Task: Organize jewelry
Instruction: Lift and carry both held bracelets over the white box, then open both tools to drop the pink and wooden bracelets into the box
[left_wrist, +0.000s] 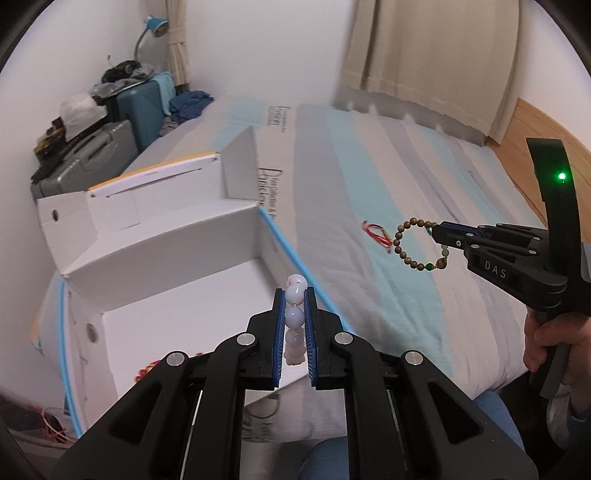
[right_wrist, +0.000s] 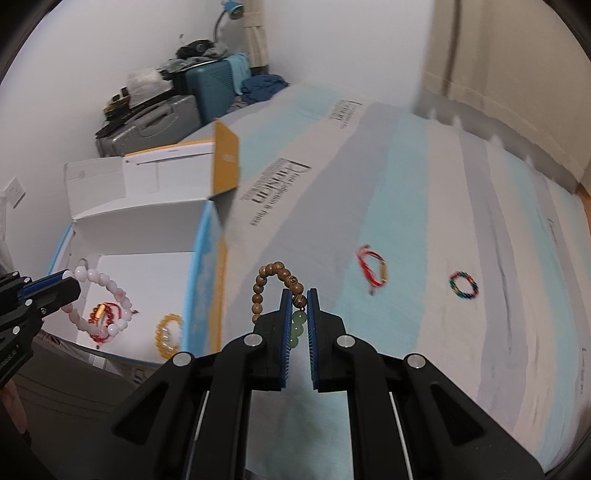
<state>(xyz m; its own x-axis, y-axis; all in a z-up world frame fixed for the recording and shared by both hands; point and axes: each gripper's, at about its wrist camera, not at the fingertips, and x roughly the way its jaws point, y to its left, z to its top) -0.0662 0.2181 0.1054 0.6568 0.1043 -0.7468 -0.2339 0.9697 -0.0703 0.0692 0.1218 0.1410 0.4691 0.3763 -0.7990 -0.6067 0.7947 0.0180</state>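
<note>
We have the left gripper (left_wrist: 294, 317) clamped on the pink bead bracelet (right_wrist: 107, 295), hanging over the white box (right_wrist: 147, 273) at lower left; our right gripper (right_wrist: 297, 321) pinches the wooden bead bracelet (right_wrist: 275, 284) mid-frame above the bed (right_wrist: 424, 258). Next, we judge, both should drop into the box

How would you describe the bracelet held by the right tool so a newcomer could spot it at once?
Start at the striped bedspread beside the open white box. Above it, the right tool grips a bracelet of small brown wooden beads with a few green ones, unlike the red cord bracelet and multicoloured bracelet lying flat.
</note>
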